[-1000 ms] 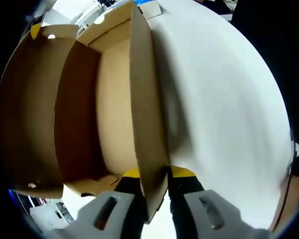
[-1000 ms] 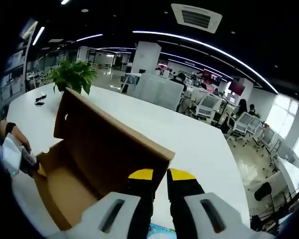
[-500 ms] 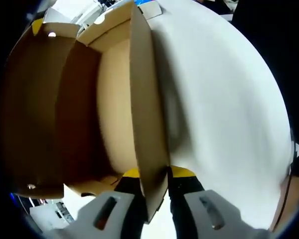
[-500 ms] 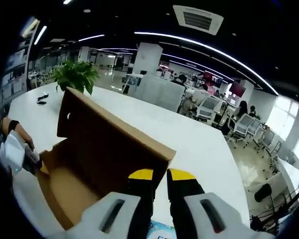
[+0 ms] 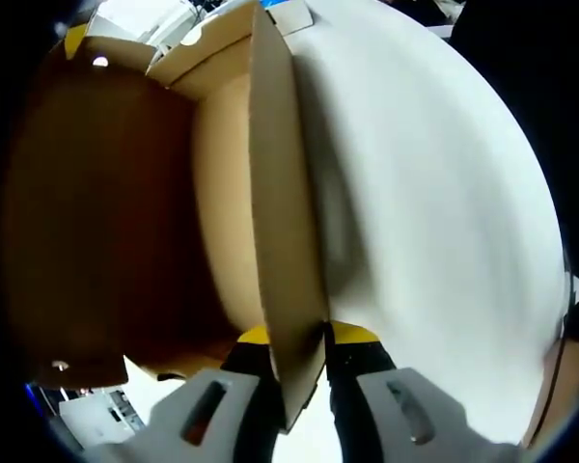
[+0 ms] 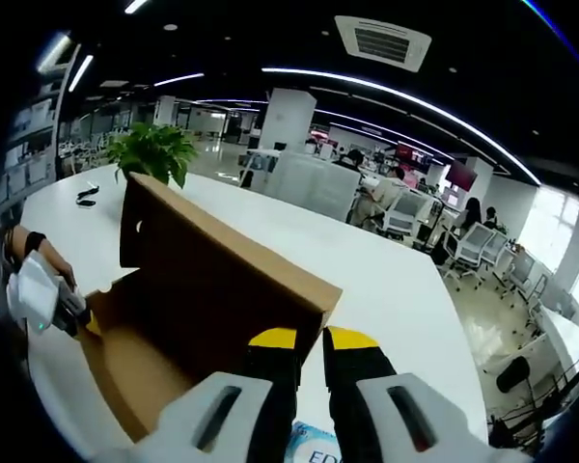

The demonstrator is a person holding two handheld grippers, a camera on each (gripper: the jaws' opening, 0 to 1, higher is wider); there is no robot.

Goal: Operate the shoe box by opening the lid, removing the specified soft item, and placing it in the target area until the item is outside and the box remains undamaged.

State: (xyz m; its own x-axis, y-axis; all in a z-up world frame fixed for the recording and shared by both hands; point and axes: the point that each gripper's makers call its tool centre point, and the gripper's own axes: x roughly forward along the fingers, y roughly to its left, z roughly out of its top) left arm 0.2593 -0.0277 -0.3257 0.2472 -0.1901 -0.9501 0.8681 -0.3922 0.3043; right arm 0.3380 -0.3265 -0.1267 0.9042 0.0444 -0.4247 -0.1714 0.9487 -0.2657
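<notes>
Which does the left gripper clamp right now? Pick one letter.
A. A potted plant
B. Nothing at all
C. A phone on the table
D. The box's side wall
D: in the left gripper view the left gripper has its yellow-tipped jaws closed on either face of the cardboard box's side wall.

An open-plan office: desk rows with swivel chairs (image 6: 468,260), ceiling light strips (image 6: 386,89), potted plant (image 6: 156,151).
</notes>
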